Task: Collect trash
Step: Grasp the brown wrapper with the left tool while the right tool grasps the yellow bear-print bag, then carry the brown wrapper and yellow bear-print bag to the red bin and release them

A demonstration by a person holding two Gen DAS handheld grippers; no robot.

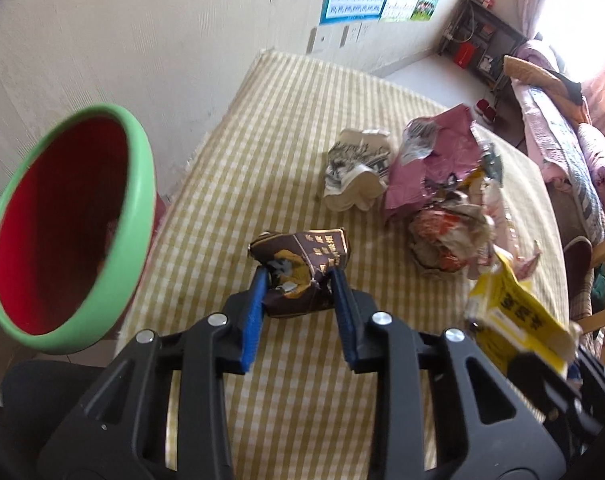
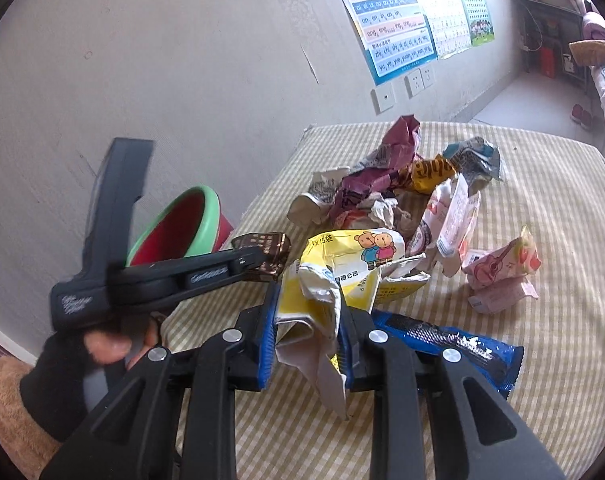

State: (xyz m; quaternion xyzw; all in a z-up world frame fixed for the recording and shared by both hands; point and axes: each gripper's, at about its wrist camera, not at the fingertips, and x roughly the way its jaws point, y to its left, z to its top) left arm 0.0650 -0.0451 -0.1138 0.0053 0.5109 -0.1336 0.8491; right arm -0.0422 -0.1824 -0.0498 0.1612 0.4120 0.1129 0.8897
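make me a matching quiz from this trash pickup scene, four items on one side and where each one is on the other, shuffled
Items:
1. brown wrapper
2. yellow packet
3. blue wrapper
4. bin

Places:
A. flat on the checked cloth beside the right gripper
B. off the table's edge, by the wall
C. between the left gripper's pads
D. between the right gripper's pads

Pairs: 1-C, 2-D, 3-A, 4-B

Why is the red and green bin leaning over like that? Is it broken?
The bin is tipped, its mouth facing the table, not visibly broken. Both grippers clamp crumpled trash: left a brown wrapper, right a yellow packet.
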